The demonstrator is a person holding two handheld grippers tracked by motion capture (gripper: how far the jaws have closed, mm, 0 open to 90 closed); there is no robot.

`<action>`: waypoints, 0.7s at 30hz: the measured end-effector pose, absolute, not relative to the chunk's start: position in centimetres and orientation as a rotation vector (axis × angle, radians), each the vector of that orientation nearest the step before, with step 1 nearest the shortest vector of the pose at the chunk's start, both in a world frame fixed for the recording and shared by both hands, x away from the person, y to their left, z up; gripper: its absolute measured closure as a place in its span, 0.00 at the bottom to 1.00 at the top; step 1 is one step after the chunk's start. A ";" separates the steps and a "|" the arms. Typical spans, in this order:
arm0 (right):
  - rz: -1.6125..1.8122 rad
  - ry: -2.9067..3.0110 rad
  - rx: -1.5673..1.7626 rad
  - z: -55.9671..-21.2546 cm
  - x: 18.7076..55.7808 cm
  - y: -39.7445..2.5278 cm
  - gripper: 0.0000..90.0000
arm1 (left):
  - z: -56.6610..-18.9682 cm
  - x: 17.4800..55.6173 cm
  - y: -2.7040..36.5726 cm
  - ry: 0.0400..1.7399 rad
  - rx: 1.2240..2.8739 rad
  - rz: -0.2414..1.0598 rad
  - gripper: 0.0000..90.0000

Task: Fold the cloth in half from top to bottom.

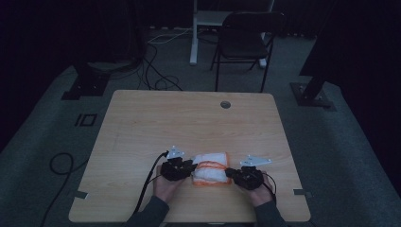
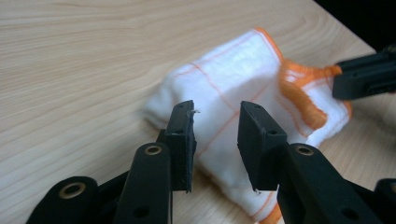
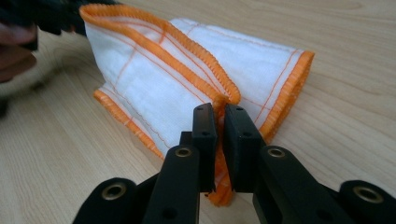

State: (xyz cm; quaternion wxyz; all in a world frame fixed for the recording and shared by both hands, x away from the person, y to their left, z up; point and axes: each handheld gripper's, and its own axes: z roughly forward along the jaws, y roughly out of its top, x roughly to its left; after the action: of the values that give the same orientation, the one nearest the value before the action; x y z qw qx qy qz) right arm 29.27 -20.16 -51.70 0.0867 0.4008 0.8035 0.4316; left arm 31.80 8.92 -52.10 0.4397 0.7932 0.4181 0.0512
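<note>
One light wooden rectangular table. On it: one white folded cloth with orange stitched edging. Behind the table: one black folding chair. Handheld black two-jaw grippers: two.

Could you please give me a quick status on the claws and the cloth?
Right claw shut on cloth edge. Left claw open over it. Table unobstructed.

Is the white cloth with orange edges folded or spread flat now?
Folded. The cloth lies in layers, its orange hem doubled over; the right gripper pinches one edge.
</note>
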 end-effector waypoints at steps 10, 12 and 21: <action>1.330 2.253 1.243 -50.6 30.1 -21.9 0.79 | -53.0 29.3 9.2 1.022 2.004 0.123 0.66; 1.313 2.255 1.260 -50.7 30.5 -21.9 0.79 | -53.2 29.1 9.3 1.026 2.015 0.125 0.65; 1.160 2.361 1.254 -52.5 31.6 -20.3 0.78 | -53.8 28.9 9.1 1.040 2.044 0.124 0.64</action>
State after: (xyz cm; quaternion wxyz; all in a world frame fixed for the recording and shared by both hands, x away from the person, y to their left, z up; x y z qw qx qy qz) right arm 31.55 -20.34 -52.51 0.1133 0.4276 0.8049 0.3955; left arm 28.93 9.10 -53.82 0.4102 0.8116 0.4130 0.0491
